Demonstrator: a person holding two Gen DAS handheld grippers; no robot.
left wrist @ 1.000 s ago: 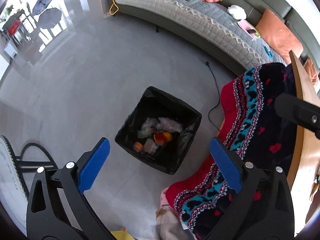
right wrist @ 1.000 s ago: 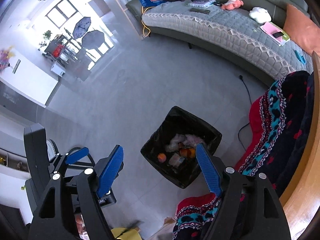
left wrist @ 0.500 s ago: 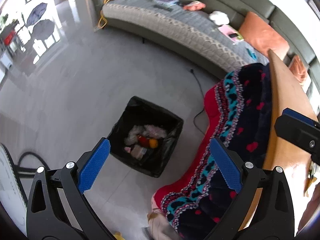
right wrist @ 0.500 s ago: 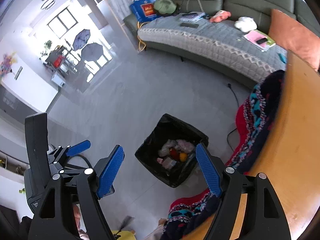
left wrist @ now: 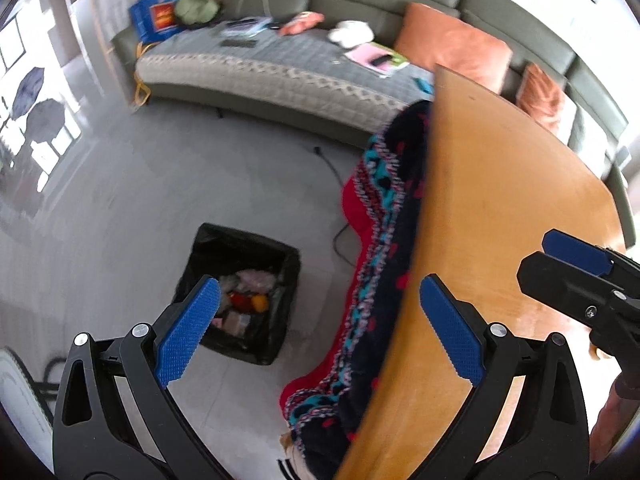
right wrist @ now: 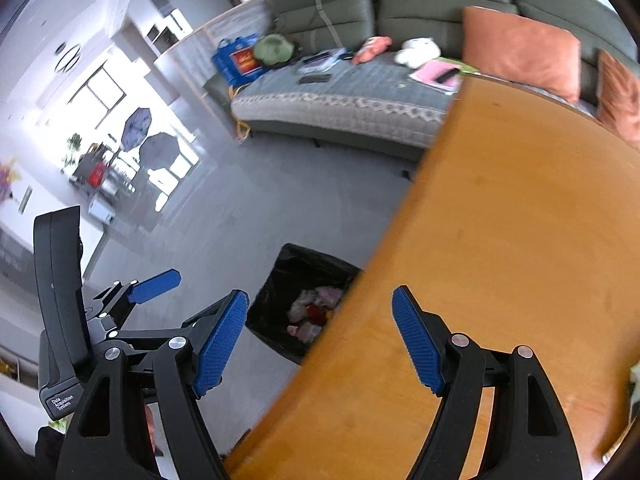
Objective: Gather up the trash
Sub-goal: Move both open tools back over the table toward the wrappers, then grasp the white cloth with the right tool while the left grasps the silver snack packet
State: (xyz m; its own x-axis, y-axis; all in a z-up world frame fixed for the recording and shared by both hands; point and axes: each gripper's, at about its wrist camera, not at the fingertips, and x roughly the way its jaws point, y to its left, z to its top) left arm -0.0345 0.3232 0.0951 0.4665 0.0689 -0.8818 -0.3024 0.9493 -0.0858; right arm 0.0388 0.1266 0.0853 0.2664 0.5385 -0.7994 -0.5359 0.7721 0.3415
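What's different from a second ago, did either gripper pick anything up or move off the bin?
Both views have swung away from the trash bin toward the wooden table, which now fills much more of each picture; the bin looks smaller and is partly hidden behind the table edge in the right view. Nothing was grasped or released. Unchanged: the left gripper and right gripper are open and empty, and the trash is still in the bin.

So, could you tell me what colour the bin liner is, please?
Black; the bin liner shows best in the left wrist view.

Grey floor (left wrist: 168, 184), green sofa (right wrist: 420, 4)
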